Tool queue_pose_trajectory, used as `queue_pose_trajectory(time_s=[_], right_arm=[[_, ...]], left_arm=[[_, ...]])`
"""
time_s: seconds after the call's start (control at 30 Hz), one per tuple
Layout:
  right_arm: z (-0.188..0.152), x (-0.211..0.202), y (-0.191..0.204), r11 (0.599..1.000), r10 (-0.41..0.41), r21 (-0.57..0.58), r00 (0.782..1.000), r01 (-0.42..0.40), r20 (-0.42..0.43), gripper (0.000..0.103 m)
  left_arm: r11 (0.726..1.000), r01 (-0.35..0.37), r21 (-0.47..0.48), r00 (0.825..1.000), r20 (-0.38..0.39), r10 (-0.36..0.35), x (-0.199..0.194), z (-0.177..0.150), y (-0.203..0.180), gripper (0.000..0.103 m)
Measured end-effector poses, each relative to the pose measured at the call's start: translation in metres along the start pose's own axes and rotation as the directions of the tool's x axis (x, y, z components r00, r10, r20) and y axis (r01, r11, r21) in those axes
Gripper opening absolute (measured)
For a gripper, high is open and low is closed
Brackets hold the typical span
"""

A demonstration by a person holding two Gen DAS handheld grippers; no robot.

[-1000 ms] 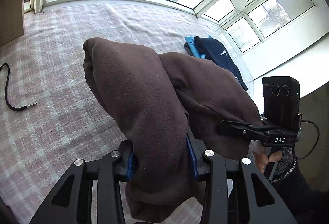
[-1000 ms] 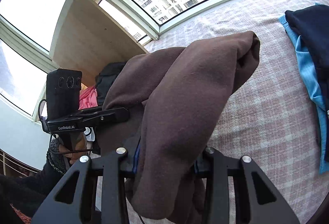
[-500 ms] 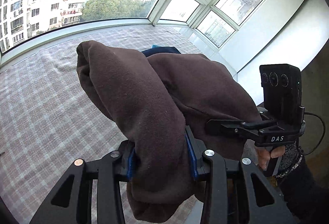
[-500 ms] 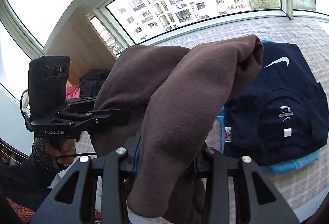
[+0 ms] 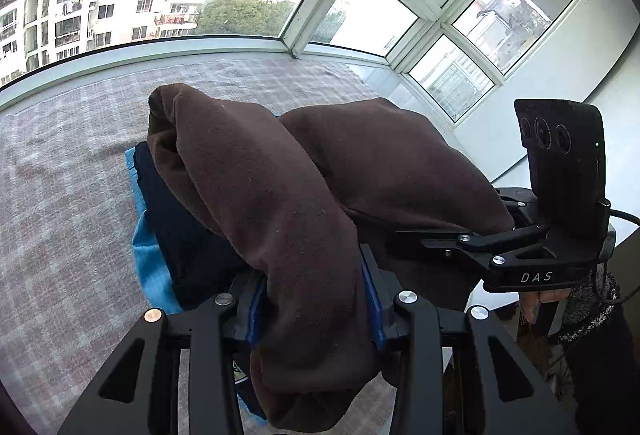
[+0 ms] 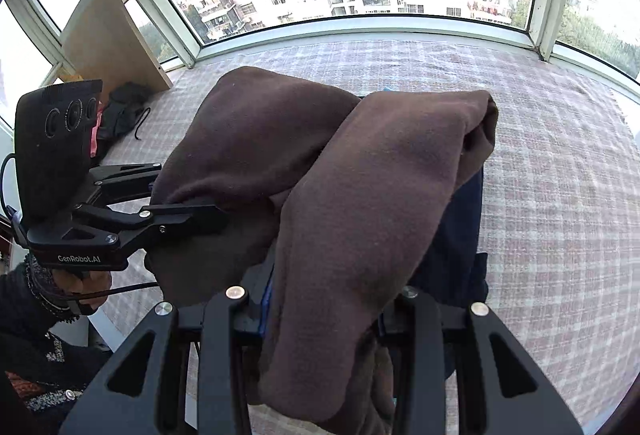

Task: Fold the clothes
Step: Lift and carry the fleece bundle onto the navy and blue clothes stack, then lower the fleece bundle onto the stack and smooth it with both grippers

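Both the left gripper [image 5: 312, 305] and the right gripper [image 6: 324, 309] are clamped on the brown garment [image 5: 280, 195], side by side. It hangs directly above the folded navy garment [image 5: 180, 227] near the plaid bedcover's [image 5: 60, 195] front edge.

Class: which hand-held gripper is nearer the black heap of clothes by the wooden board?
Left. The left hand-held gripper grips the brown garment on the side toward the black heap; the right hand-held gripper grips its far side.

We note the brown garment [image 5: 280, 195] is matt, fuzzy fleece-like cloth. The plaid cover [image 6: 560, 195] is coarse woven cloth, and the left gripper [image 5: 312, 299] is matt black plastic with shiny metal screws. The board [image 6: 108, 47] looks like pale smooth wood.
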State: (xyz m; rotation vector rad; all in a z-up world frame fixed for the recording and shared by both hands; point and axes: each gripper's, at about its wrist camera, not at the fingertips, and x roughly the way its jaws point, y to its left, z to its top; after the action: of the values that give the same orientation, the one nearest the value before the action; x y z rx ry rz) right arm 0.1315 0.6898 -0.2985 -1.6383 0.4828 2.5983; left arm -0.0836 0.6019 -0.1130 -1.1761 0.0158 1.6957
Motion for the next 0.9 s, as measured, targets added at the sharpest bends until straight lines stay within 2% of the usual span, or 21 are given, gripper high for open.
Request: queue_pose_trajectory(time_s=[0.07, 0.13, 0.27, 0.33, 0.43, 0.5, 0.57, 0.67, 0.73, 0.77, 0.83, 0.9], right_arm=[[-0.011, 0.020, -0.036, 0.997, 0.007, 0.071, 0.999, -0.003, -0.054, 0.035], [-0.023, 0.030, -0.056, 0.990, 0.072, 0.123, 0.997, -0.066, -0.041, 0.040], [-0.035, 0.020, -0.059, 0.984, 0.107, 0.145, 0.994, -0.106, 0.004, 0.046], [-0.042, 0.004, -0.057, 0.986, 0.097, 0.132, 0.995, -0.100, 0.027, 0.046], [-0.049, -0.040, -0.057, 0.993, 0.042, 0.105, 0.990, -0.057, 0.136, 0.046], [-0.043, -0.068, -0.056, 0.992, 0.039, 0.108, 0.964, -0.070, 0.264, 0.046], [-0.030, -0.077, -0.049, 0.990, 0.072, 0.089, 0.938, -0.108, 0.340, 0.045], [-0.014, -0.048, -0.034, 0.996, 0.064, 0.037, 0.957, -0.077, 0.282, 0.040], [-0.020, -0.015, -0.036, 0.999, 0.034, 0.006, 0.977, -0.036, 0.212, 0.040], [-0.027, -0.001, -0.044, 0.999, 0.030, 0.015, 0.978, -0.034, 0.206, 0.040], [-0.045, 0.025, -0.065, 0.998, 0.030, 0.050, 0.977, -0.042, 0.213, 0.039], [-0.053, 0.021, -0.083, 0.984, 0.096, 0.118, 0.961, -0.130, 0.261, 0.038]], left_arm=[[0.999, -0.043, -0.011, 0.999, -0.003, 0.043, 0.018, -0.006, 0.009, 0.038], [0.997, -0.052, -0.051, 0.998, -0.025, 0.051, 0.032, -0.016, 0.026, 0.038], [0.987, -0.025, -0.156, 0.997, -0.071, 0.014, 0.049, -0.038, 0.061, 0.045], [0.990, -0.042, -0.131, 0.996, -0.083, 0.031, 0.038, -0.037, 0.056, 0.048], [0.993, -0.068, -0.092, 0.993, -0.098, 0.059, 0.019, -0.034, 0.049, 0.046], [0.993, -0.108, -0.045, 0.992, -0.068, 0.104, -0.005, -0.026, 0.040, 0.045], [0.994, -0.113, -0.007, 0.993, -0.025, 0.113, -0.022, -0.010, 0.029, 0.045], [0.995, -0.090, 0.032, 0.996, 0.008, 0.090, -0.020, 0.015, 0.018, 0.045], [0.996, -0.070, 0.059, 0.998, 0.011, 0.070, -0.007, 0.027, 0.012, 0.045], [0.995, -0.062, 0.071, 0.998, 0.008, 0.062, 0.000, 0.032, 0.010, 0.045], [0.994, -0.073, 0.085, 0.996, -0.045, 0.077, 0.027, 0.023, 0.016, 0.045], [0.985, -0.116, 0.124, 0.988, -0.088, 0.128, 0.050, 0.002, 0.029, 0.042]])
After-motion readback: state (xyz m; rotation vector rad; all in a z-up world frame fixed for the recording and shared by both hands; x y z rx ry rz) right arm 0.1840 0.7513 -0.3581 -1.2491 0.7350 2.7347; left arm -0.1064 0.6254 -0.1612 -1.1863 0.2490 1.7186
